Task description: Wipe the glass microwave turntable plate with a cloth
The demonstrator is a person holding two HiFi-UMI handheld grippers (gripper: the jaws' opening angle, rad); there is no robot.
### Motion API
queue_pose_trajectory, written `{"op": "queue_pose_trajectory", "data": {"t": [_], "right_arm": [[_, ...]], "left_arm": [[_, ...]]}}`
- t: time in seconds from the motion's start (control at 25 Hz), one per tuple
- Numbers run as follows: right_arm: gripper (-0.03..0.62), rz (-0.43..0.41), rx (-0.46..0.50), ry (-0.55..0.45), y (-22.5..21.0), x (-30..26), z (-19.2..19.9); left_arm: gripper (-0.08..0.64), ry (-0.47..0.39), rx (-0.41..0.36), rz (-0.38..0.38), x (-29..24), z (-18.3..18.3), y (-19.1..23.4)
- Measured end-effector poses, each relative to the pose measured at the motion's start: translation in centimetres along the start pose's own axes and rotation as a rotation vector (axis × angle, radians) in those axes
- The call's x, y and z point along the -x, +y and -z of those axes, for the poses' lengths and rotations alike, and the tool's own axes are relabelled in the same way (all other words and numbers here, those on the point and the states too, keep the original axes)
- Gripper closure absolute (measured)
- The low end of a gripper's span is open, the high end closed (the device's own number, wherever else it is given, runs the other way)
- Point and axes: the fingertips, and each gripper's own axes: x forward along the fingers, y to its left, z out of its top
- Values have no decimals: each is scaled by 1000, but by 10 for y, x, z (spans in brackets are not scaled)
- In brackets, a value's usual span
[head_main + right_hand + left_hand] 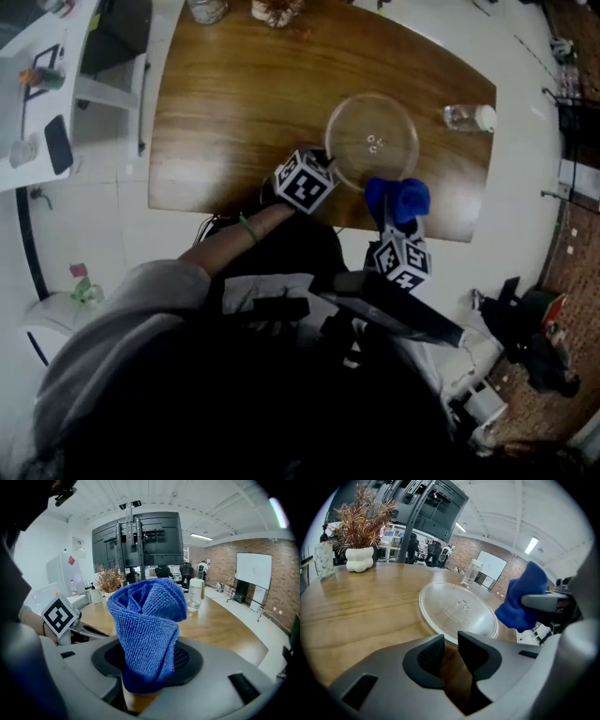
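1 glass turntable plate (372,142), 1 blue cloth (147,620), 1 clear bottle (469,117), 1 potted plant (360,550), 2 grippers. Plate lies flat on the table (225,103), right of centre, close to the near edge. Left gripper (451,644) is low at the plate's near-left rim, jaws almost together and empty. Right gripper (149,663) hangs over the near edge by the plate, clamped on the bunched cloth. Bare wood left of the plate; bottle apart, by the right edge.
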Motion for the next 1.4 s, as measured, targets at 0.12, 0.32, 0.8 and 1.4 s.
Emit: {"op": "queue_pose_trajectory", "data": {"t": [0.12, 0.32, 0.8, 1.4], "right_arm": [[394, -66, 95, 17, 11, -34, -23], [394, -181, 268, 14, 37, -100, -75], [394, -310, 378, 65, 82, -173, -81], [394, -367, 231, 149, 80, -59, 23]], "left_arm": [[481, 46, 52, 48, -3, 4, -3], [526, 48, 156, 70, -8, -1, 2], [529, 41, 178, 80, -9, -1, 1], [529, 8, 156, 46, -7, -4, 8]]}}
